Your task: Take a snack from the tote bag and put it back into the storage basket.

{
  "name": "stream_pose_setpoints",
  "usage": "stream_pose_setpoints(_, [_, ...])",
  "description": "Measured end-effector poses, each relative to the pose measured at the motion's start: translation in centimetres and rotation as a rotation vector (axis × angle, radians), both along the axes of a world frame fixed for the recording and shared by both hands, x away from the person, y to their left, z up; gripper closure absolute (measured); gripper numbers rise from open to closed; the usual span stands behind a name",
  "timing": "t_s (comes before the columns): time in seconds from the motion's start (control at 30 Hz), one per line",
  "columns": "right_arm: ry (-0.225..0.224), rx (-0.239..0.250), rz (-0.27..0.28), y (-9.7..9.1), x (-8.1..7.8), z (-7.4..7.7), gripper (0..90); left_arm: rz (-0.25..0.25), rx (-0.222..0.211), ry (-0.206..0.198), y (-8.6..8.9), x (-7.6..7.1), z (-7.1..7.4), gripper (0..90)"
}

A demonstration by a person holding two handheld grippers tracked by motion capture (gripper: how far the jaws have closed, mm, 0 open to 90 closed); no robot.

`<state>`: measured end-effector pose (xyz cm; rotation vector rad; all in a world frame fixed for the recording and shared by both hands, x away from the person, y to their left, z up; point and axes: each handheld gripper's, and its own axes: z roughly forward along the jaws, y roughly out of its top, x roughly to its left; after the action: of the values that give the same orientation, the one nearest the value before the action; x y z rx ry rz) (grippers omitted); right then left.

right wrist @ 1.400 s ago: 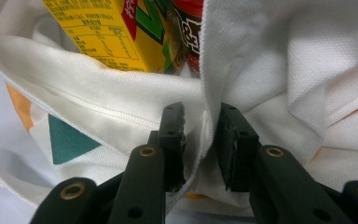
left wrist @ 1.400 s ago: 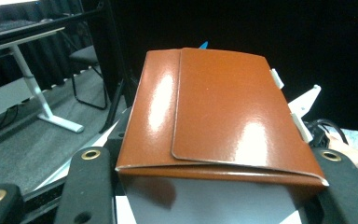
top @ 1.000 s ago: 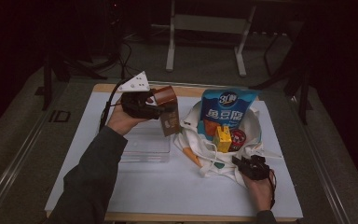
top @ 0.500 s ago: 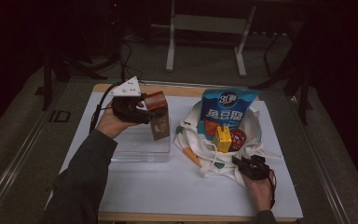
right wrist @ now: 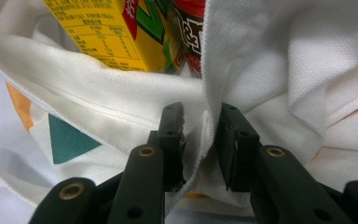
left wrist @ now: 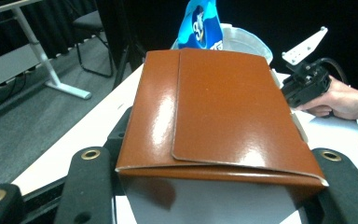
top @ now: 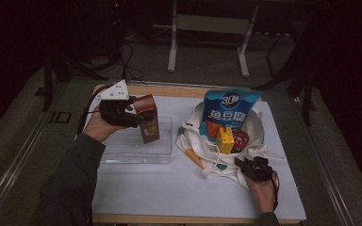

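My left gripper point(top: 140, 120) is shut on a glossy brown carton point(top: 150, 133) and holds it upright above the clear plastic tray point(top: 122, 154). In the left gripper view the carton point(left wrist: 223, 107) lies wedged between both black jaws. A white tote bag point(top: 193, 141) with orange and green patches lies to the right. In it are a blue snack bag point(top: 231, 113), a yellow carton point(top: 225, 140) and a red can point(top: 240, 140). My right gripper point(top: 252, 167) sits at the bag's near edge, with the white hem point(right wrist: 205, 135) pinched between its jaws.
White paper point(top: 179, 188) covers the wooden table. A white table frame point(top: 207, 28) stands on the floor beyond the far edge. The right hand and its gripper point(left wrist: 307, 84) appear past the carton in the left gripper view.
My left hand has carried the brown carton leftward, away from the tote bag and over the clear tray. The right gripper has stayed at the bag's edge.
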<state>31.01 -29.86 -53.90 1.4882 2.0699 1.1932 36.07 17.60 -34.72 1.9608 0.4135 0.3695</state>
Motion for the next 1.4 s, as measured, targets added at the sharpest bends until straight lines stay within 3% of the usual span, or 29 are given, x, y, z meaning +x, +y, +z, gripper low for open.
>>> stream_pose_setpoints(0.47, [0.001,-0.001,-0.001,0.0,0.0,0.0,72.1,0.012,0.089,0.028,2.2,-0.6,-1.4,42.9])
stream_pose_setpoints(0.6, [0.000,-0.003,0.000,0.0,0.0,0.0,72.1,0.023,0.108,0.055,3.0,-0.7,-2.2,42.9])
stream_pose_setpoints(0.97, [-0.001,-0.004,0.000,0.0,0.0,0.0,72.0,-0.006,0.185,0.088,4.1,-1.1,-3.3,42.9])
stream_pose_setpoints(1.13, [-0.002,-0.007,0.000,0.1,0.0,0.0,72.0,-0.024,0.210,0.121,3.9,-0.4,-3.9,42.4])
stream_pose_setpoints(1.27, [-0.001,-0.006,0.000,0.0,0.0,0.0,71.9,-0.061,0.279,0.144,2.7,0.1,-4.7,42.3])
stream_pose_setpoints(1.4, [-0.001,-0.005,0.001,0.0,0.0,0.0,71.9,-0.089,0.313,0.148,1.5,0.3,-4.9,42.0])
